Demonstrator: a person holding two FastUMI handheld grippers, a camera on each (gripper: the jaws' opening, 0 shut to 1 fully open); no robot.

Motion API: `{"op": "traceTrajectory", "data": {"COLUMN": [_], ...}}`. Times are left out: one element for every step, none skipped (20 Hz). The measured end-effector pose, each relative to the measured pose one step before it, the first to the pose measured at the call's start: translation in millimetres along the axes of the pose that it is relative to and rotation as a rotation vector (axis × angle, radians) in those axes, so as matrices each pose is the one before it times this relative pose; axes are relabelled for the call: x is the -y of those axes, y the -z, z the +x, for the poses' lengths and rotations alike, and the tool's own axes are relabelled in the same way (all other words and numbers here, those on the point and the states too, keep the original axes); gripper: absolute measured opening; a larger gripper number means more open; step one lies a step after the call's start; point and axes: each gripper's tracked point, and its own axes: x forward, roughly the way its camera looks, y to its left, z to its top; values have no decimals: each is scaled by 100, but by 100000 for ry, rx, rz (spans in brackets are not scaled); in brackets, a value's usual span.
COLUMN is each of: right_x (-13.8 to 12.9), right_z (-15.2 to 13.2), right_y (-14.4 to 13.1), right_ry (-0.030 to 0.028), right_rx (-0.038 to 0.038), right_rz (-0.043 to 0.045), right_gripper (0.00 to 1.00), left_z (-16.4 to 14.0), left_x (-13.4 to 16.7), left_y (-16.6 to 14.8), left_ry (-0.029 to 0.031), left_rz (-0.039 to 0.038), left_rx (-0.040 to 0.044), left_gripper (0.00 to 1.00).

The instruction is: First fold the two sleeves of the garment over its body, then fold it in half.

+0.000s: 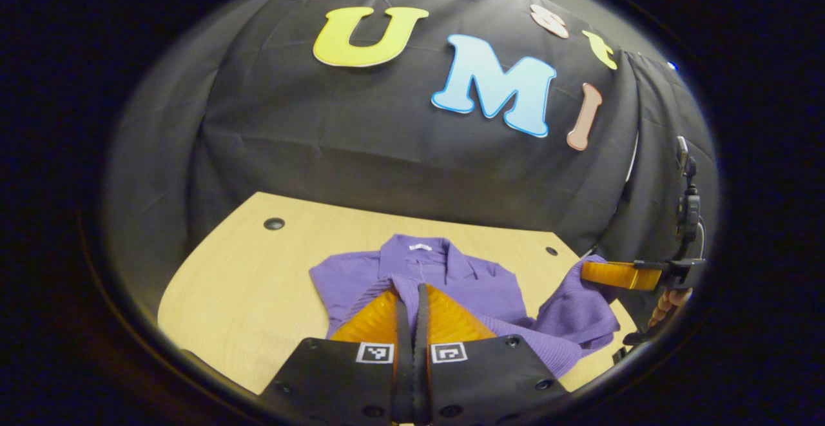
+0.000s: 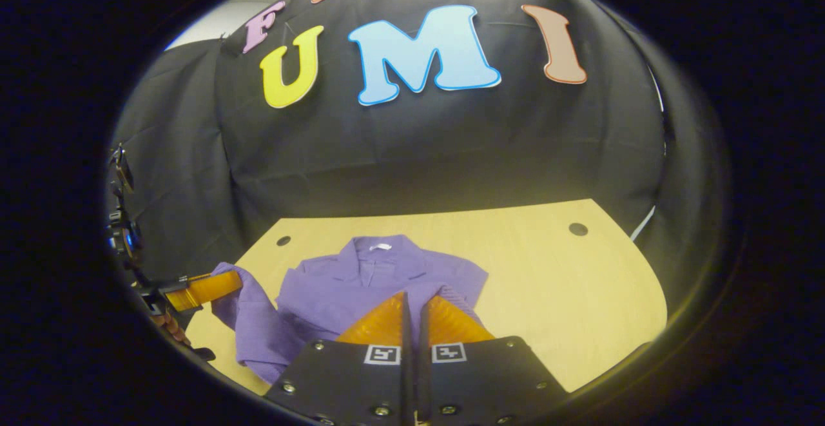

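In the left gripper view a wooden table [image 1: 245, 284] fills the lower half, and a purple shirt [image 1: 451, 281] lies on its middle. The collar [image 1: 422, 252] points away toward the booth wall, so the shirt's long axis runs from the camera to the wall. The left gripper [image 1: 412, 303] sits low over the shirt's left side with its fingers drawn together on a ribbed sleeve [image 1: 380, 290], a fold of purple knit caught between them. Farther right, the other sleeve [image 1: 580, 316] is lifted off the table and bunched, its end held by the right gripper [image 1: 619, 274], with a hand [image 1: 670, 303] behind it.

In the right gripper view the left gripper [image 2: 206, 289] shows at the left edge, gripping a raised sleeve [image 2: 248, 316]. The shirt [image 2: 361, 284] lies centre-left on the table [image 2: 567, 284], collar [image 2: 377, 249] again toward the wall. The right gripper [image 2: 412, 316] is pressed nearly closed on ribbed cloth [image 2: 454, 297] at the shirt's right side.
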Motion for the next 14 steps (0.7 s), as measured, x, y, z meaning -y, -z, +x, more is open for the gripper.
{"op": "traceTrajectory", "data": {"right_x": [708, 325, 196, 290, 311, 392, 463, 405, 336, 422, 314, 567, 513, 509], "right_z": [1272, 1063, 962, 1045, 869, 1006, 915, 1124, 986, 1065, 892, 1008, 998, 958], "right_y": [-1667, -694, -596, -601, -572, -635, -585, -445, -283, -457, -250, -195, -111, -36], "right_ry": [-317, -333, -470, -327, -305, 36, -49, -170, 90, 94, -23, 473, 726, 841], "right_rx": [174, 373, 94, 132, 327, 335, 483, -86, 253, 287, -167, -194, -245, -643], "right_rz": [-21, 80, 218, 378, 414, 130, 134, 291, 549, 534, 245, -11, -131, -130], "right_gripper": [3, 3, 3, 3, 3, 3, 3, 3, 3, 3, 3, 3, 3, 3], "left_z": [1006, 886, 872, 855, 800, 789, 864, 1080, 1083, 1104, 1156, 1322, 1186, 1088], "left_x": [-399, -346, -356, -422, -535, -505, -506, -417, -377, -379, -413, -202, -54, -38], "left_y": [-772, -741, -627, -419, -390, -266, -342, -629, -585, -346, -105, -275, -166, 138], "left_ry": [-1346, -1397, -1263, -1597, -1654, -2046, -1683, -1604, -1183, -1499, -1484, -967, -995, -997], "left_rz": [-80, -569, -778, -515, 185, 774, 781, 568, -74, 175, 318, -53, -17, 39], "left_rx": [735, 885, 777, 430, 495, 362, 727, 1541, 2027, 246, -256, 261, -66, -309], "left_gripper": [6, 6, 6, 7, 6, 6, 7, 6, 6, 6, 6, 6, 6, 6]}}
